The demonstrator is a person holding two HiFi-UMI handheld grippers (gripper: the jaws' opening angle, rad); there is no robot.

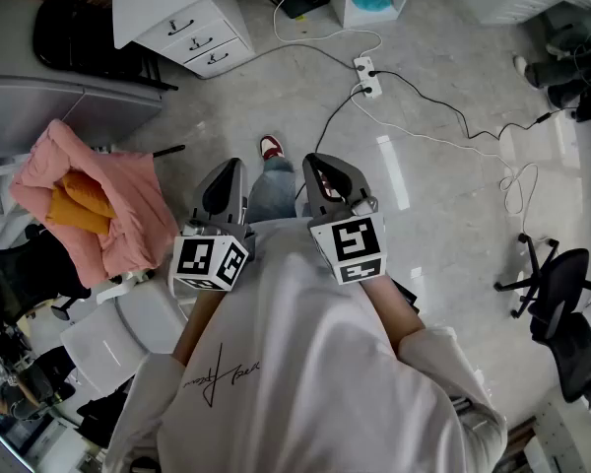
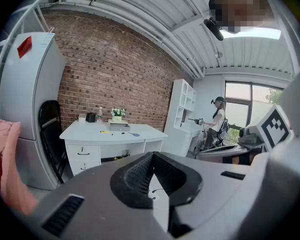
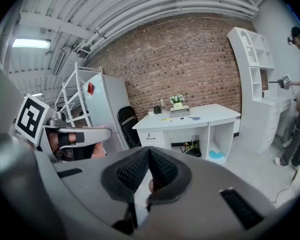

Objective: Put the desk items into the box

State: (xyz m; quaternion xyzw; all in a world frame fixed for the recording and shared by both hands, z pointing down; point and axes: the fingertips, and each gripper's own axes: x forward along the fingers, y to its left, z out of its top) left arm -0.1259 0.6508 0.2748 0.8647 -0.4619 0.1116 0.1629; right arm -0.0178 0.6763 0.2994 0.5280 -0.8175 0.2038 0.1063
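At the far left of the head view a pink jacket (image 1: 98,205) lies in a heap, and above it, at the top of that view, stands the white table (image 1: 167,3) with its three drawers, well apart from both grippers across a stretch of pale floor (image 1: 443,195). The left gripper view looks at that table from the front: on its top a grey box (image 2: 119,126) sits just in front of a small flower pot (image 2: 117,114), with a black item (image 2: 91,117) and a bottle (image 2: 100,112) to the left of them, and a yellow pen (image 2: 105,131) and a blue-handled thing (image 2: 133,134) lying loose beside the box; none of this is near the jaws. The left gripper (image 1: 227,172) is held close in front of the person's white shirt (image 1: 305,363), pointing slightly down, its jaws pressed together with nothing between them. Just beside it the right gripper (image 1: 321,166) is held the same way, its jaws likewise closed and empty. Further right a white power strip (image 1: 366,77) lies on the floor with cables running from it, and a black office chair (image 1: 561,289) stands near the right edge
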